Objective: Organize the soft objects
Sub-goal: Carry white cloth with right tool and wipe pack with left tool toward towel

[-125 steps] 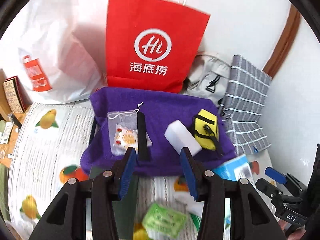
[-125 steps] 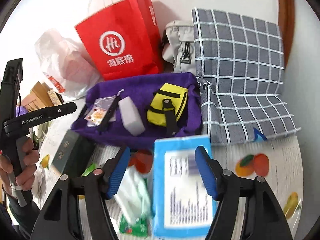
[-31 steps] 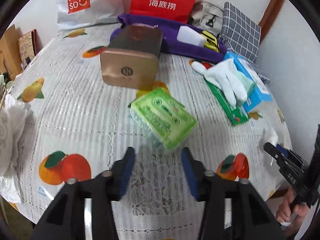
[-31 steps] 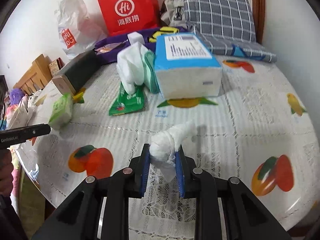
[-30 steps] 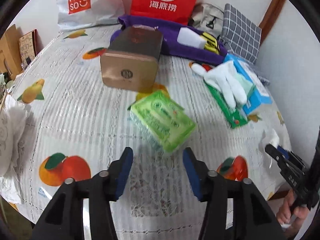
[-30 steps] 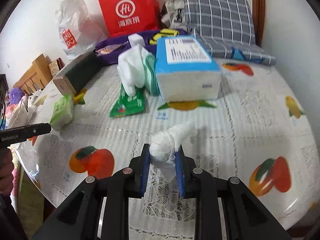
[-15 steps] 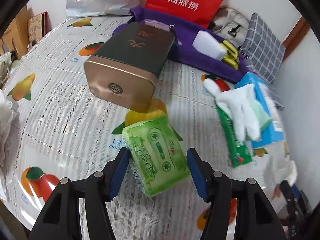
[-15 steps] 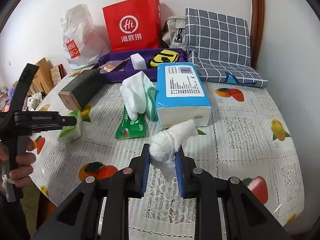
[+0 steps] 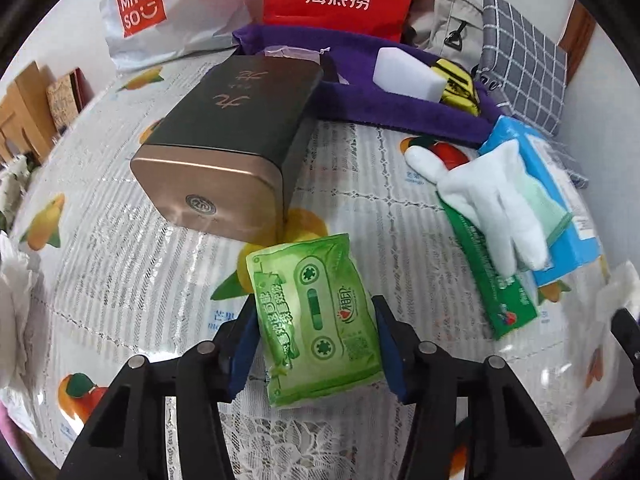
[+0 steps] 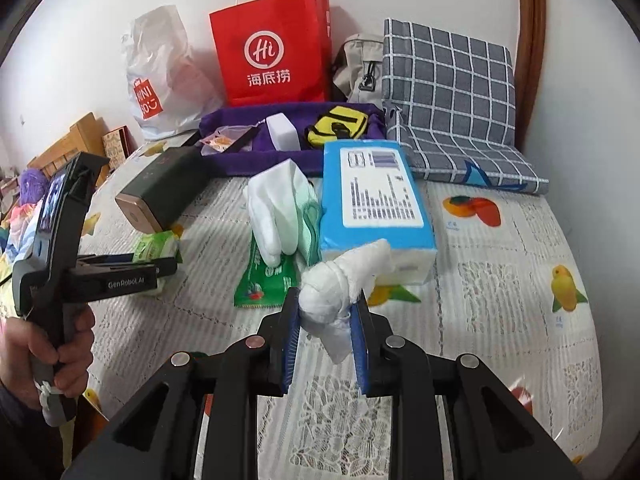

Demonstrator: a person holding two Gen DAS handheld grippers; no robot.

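Observation:
A green tissue pack [image 9: 316, 320] lies on the fruit-print tablecloth between the fingers of my left gripper [image 9: 314, 350], whose jaws stand open around it, close to its sides. It also shows in the right wrist view [image 10: 156, 246]. My right gripper [image 10: 325, 330] is shut on a knotted white cloth bundle [image 10: 340, 280] and holds it above the table. A white glove [image 9: 492, 204] lies on a mint cloth and a blue tissue box [image 10: 372, 196]. A purple towel [image 9: 400, 100] at the back holds a white sponge [image 9: 412, 74] and a yellow pouch [image 10: 340, 124].
A dark tin with a copper end [image 9: 232, 148] lies just behind the green pack. A green flat packet [image 10: 266, 276] lies by the glove. A red paper bag [image 10: 272, 44], a white Miniso bag [image 9: 160, 8] and a checked cushion [image 10: 448, 92] stand at the back.
My left gripper has moved forward and down so its open fingers now straddle the green tissue pack. My right gripper has lifted slightly, still holding the white bundle.

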